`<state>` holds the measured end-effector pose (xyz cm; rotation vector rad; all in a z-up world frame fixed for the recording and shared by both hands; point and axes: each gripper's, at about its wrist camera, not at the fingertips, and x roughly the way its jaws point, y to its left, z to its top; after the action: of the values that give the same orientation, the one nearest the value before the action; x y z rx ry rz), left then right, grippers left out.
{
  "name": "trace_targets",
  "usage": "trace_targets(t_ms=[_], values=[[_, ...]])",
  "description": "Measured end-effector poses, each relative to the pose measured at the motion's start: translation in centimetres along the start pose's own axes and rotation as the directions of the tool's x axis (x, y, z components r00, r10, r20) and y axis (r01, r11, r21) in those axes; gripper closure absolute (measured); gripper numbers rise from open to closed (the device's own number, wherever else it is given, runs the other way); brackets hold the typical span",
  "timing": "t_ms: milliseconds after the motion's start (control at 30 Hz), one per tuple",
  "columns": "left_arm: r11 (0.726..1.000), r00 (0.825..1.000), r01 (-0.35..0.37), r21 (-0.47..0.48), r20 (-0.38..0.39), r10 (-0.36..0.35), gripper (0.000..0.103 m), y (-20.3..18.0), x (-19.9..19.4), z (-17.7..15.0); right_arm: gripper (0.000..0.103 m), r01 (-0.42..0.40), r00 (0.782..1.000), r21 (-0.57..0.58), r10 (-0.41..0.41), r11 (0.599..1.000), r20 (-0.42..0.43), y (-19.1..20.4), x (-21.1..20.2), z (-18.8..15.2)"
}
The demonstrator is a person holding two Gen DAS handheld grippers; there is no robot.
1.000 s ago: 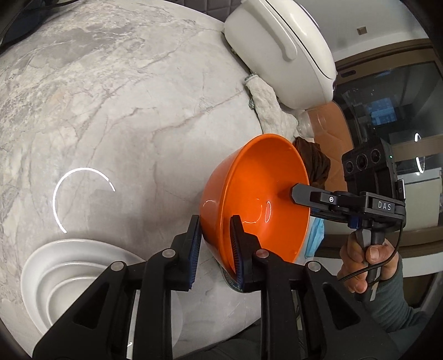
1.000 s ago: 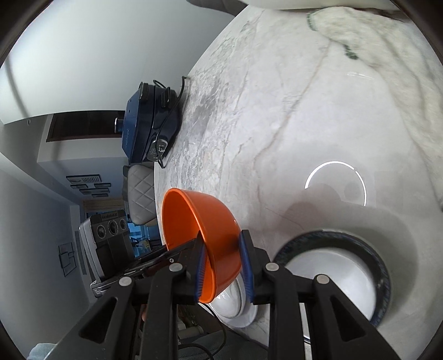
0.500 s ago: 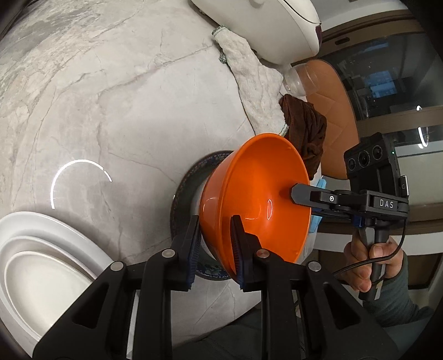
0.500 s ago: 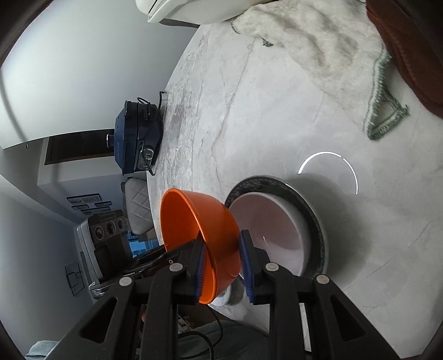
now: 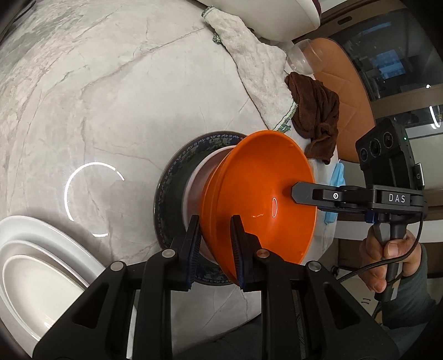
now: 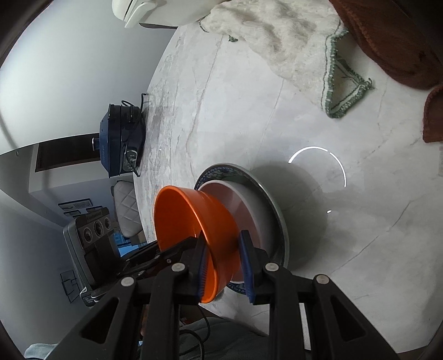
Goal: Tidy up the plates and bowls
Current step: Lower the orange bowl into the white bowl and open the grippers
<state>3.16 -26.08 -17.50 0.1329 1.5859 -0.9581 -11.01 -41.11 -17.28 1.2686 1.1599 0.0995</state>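
I hold an orange bowl (image 5: 257,193) tilted, by its rim, between both grippers. My left gripper (image 5: 215,246) is shut on the near rim, one finger inside and one outside. My right gripper (image 6: 224,265) is shut on the opposite rim; in the left wrist view its finger reaches into the bowl from the right. Just under the orange bowl is a white bowl (image 6: 250,202) sitting on a dark blue patterned plate (image 5: 177,177). The white bowl shows an orange reflection. I cannot tell whether the two bowls touch.
Stacked white oval plates (image 5: 41,263) lie at the lower left. A white cloth (image 5: 257,69), a brown cloth (image 5: 318,116), a glass (image 5: 301,58) and a white appliance (image 5: 263,16) sit beyond the plate. A dark blue appliance (image 6: 121,144) stands at the table's far edge.
Both grippers carried the orange bowl sideways and slightly down, from beside the white plates to over the patterned plate and white bowl. The grips did not change.
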Motion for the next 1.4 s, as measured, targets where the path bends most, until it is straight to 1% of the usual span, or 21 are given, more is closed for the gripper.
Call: trace_targets(t_ms=[133,200,300,367,400,433,467,500,533,600,633,700,867,900,933,1000,1200,1267,1333,1400], values=[[1.000,1.000,-0.014,0.010,0.006,0.014,0.084,-0.2,0.2,0.0,0.077,0.029,1.000,-0.007,-0.029,1.000,-0.002,-0.2,0.2,-0.1],[1.000,1.000,-0.012,0.007,0.008,0.011,0.082,0.0,0.3,0.0,0.077,0.030,1.000,-0.009,-0.030,1.000,-0.001,-0.1,0.3,-0.1],[1.000,1.000,-0.015,0.008,0.010,0.015,0.081,-0.2,0.3,0.1,0.078,0.043,0.999,-0.020,-0.043,0.999,0.001,0.0,0.3,-0.1],[1.000,1.000,-0.012,0.012,0.010,0.012,0.077,-0.3,0.4,0.1,0.078,0.057,0.998,-0.031,-0.057,0.998,0.003,0.3,0.4,-0.1],[1.000,1.000,-0.006,0.013,0.010,0.005,0.072,-0.3,0.4,0.1,0.078,0.064,0.998,-0.037,-0.064,0.997,0.002,0.4,0.4,-0.2],[1.000,1.000,0.002,0.016,0.013,-0.002,0.064,-0.4,0.3,0.1,0.078,0.068,0.998,-0.040,-0.068,0.997,0.003,0.5,0.4,-0.2],[1.000,1.000,0.012,0.020,0.018,-0.012,0.058,-0.6,0.3,0.1,0.078,0.069,0.998,-0.038,-0.069,0.997,0.002,0.5,0.4,-0.2],[1.000,1.000,0.016,0.027,0.023,-0.017,0.048,-0.8,0.1,0.1,0.078,0.070,0.998,-0.037,-0.070,0.997,0.000,0.7,0.5,-0.2],[0.999,1.000,0.012,0.036,0.026,-0.013,0.042,-1.1,0.2,0.1,0.078,0.073,0.997,-0.041,-0.073,0.996,0.000,0.8,0.6,-0.2],[0.999,1.000,-0.002,0.049,0.028,0.001,0.034,-1.6,0.1,0.1,0.078,0.086,0.996,-0.048,-0.086,0.995,0.002,1.0,0.6,-0.1],[0.998,0.999,-0.004,0.056,0.032,0.002,0.031,-1.7,0.0,0.1,0.078,0.102,0.995,-0.049,-0.102,0.994,0.004,1.0,0.5,-0.1],[0.998,0.999,-0.007,0.060,0.035,0.005,0.030,-1.8,-0.2,0.1,0.078,0.127,0.992,-0.048,-0.127,0.991,0.007,1.0,0.4,0.0],[0.997,0.999,-0.020,0.071,0.040,0.017,0.028,-1.9,-0.6,0.2,0.078,0.145,0.989,-0.049,-0.145,0.988,0.003,0.8,0.5,-0.1],[0.997,0.999,-0.025,0.073,0.043,0.022,0.024,-2.1,-0.7,0.2,0.078,0.152,0.988,-0.050,-0.152,0.987,0.004,0.8,0.6,-0.1],[0.997,0.999,-0.032,0.077,0.046,0.029,0.017,-2.2,-0.8,0.2,0.078,0.161,0.987,-0.052,-0.161,0.986,0.004,0.8,0.6,-0.1],[0.996,0.997,-0.042,0.082,0.061,0.037,0.011,-2.4,-1.1,0.1,0.078,0.172,0.985,-0.055,-0.172,0.984,0.004,0.8,0.6,-0.2],[0.996,0.997,-0.044,0.084,0.066,0.038,0.009,-2.5,-1.9,0.0,0.078,0.167,0.986,-0.058,-0.167,0.984,0.006,0.9,0.6,-0.2],[0.995,0.997,-0.041,0.089,0.067,0.035,0.009,-2.3,-2.9,-0.1,0.078,0.160,0.987,-0.064,-0.160,0.985,0.008,0.9,0.5,-0.3],[0.994,0.995,-0.051,0.096,0.090,0.043,0.009,-1.3,-4.8,0.0,0.077,0.142,0.990,-0.073,-0.141,0.987,0.023,1.0,-0.1,-0.4],[0.990,0.992,-0.090,0.105,0.100,0.080,0.009,0.6,-6.3,0.5,0.073,0.118,0.992,-0.089,-0.115,0.989,0.046,0.9,-1.0,-0.5]])
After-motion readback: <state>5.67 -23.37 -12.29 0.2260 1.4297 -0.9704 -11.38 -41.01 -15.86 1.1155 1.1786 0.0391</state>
